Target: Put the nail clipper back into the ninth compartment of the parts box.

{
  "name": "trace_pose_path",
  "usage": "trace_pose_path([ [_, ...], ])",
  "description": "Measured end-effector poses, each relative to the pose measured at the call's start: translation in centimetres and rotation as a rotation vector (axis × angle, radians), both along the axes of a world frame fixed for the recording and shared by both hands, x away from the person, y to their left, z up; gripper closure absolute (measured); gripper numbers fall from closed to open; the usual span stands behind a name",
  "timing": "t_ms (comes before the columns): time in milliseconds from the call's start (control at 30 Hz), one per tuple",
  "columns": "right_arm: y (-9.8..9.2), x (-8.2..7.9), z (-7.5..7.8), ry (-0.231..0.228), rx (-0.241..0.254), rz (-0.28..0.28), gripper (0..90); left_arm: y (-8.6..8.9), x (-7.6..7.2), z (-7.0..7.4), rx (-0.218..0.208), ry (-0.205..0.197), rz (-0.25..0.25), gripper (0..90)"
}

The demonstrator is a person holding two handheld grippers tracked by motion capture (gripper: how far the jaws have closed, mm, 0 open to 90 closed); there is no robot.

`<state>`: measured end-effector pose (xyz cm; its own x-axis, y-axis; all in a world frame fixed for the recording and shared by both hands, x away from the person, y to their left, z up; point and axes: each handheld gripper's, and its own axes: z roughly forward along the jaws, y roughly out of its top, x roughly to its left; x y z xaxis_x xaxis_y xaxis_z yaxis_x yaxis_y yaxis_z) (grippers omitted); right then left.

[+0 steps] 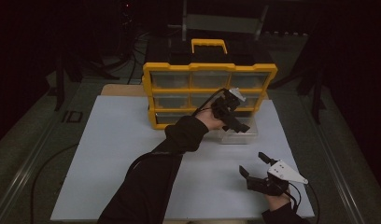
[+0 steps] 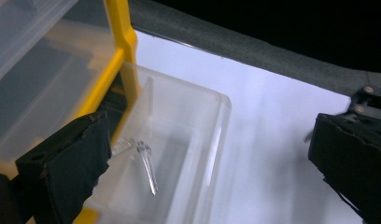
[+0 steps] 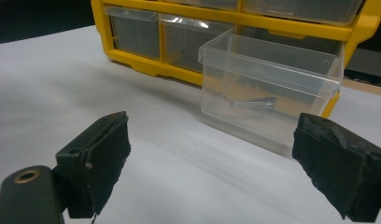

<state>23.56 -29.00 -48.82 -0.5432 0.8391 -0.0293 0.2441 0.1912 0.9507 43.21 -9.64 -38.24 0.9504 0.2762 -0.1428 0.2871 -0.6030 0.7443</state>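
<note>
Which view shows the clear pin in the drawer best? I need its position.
The left gripper view: the pin lies close up inside the drawer. The right gripper view shows it smaller through the wall; the high view leaves it indiscernible.

The cabinet (image 1: pixel 209 68) has a yellow frame, a yellow handle (image 1: pixel 208 44) and a black top. Its drawer (image 3: pixel 268 88) is clear plastic, and the pin (image 2: pixel 147 165) inside is clear too. The surface (image 1: pixel 118 154) is plain white. Both tools are black; the right tool (image 1: pixel 254 165) carries a pale grey plate.
</note>
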Motion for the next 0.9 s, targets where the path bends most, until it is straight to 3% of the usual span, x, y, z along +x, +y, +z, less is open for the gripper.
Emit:
trace_pose_path([
  [167,0.1,0.0,0.0,-0.002,-0.002,0.003,11.0,1.4,-0.8,-0.2,-0.011,0.002,0.012,0.1],
  [233,0.2,0.1,0.0,0.001,-0.004,0.003,11.0,2.2,-1.3,-0.3,-0.004,-0.038,0.036,0.1],
  [300,0.2,0.1,0.0,-0.001,-0.008,0.004,11.0,2.6,-1.3,-0.3,-0.013,-0.019,0.036,0.1],
  [500,0.2,0.1,-0.1,0.000,-0.006,0.002,11.0,4.6,-2.0,-0.1,-0.041,-0.036,0.085,0.1],
  [567,0.3,0.1,0.0,0.001,-0.005,0.004,11.0,5.2,-2.3,0.0,-0.038,-0.057,0.109,0.0],
  [900,0.4,0.2,-0.1,0.001,-0.013,0.003,11.0,8.5,-3.1,0.5,-0.059,-0.052,0.176,0.0],
])
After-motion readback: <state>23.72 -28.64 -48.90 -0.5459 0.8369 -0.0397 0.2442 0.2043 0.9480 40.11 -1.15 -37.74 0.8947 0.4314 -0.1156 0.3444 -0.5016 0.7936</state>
